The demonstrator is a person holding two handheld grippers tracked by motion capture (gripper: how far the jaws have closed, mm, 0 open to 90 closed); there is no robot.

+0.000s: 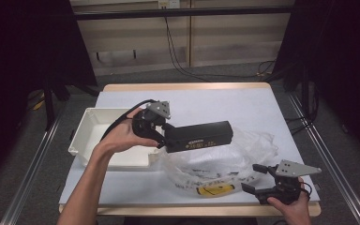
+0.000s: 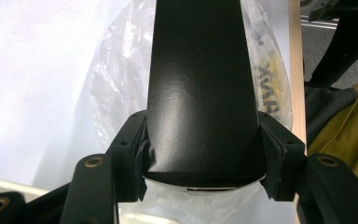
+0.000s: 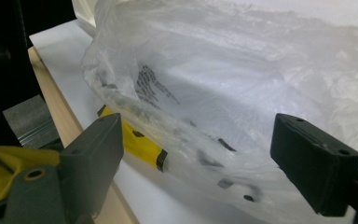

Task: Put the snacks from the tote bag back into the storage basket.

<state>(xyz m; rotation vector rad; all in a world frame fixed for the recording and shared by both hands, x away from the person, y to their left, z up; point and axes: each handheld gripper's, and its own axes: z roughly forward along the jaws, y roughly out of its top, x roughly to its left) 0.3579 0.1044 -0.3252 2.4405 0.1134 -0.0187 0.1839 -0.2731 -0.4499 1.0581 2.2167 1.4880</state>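
A long black box (image 1: pixel 199 135) is held level above the table, one end clamped in my left gripper (image 1: pixel 163 136). In the left gripper view the box (image 2: pixel 200 93) runs away from me, and both pads of that gripper (image 2: pixel 205 156) press on its sides. Under it lies a crumpled clear plastic bag (image 1: pixel 236 157) with black print and a yellow label (image 1: pixel 214 190). My right gripper (image 1: pixel 252 178) stands open at the bag's near right corner. In the right gripper view its pads (image 3: pixel 314 161) are spread wide and the bag (image 3: pixel 223 70) lies just beyond them, untouched.
A white tray (image 1: pixel 86 126) sits at the table's left side, just behind the left hand. The table (image 1: pixel 215 101) has a pale cover and a wooden front edge (image 1: pixel 178 211). Cables and dark stands surround it on the floor.
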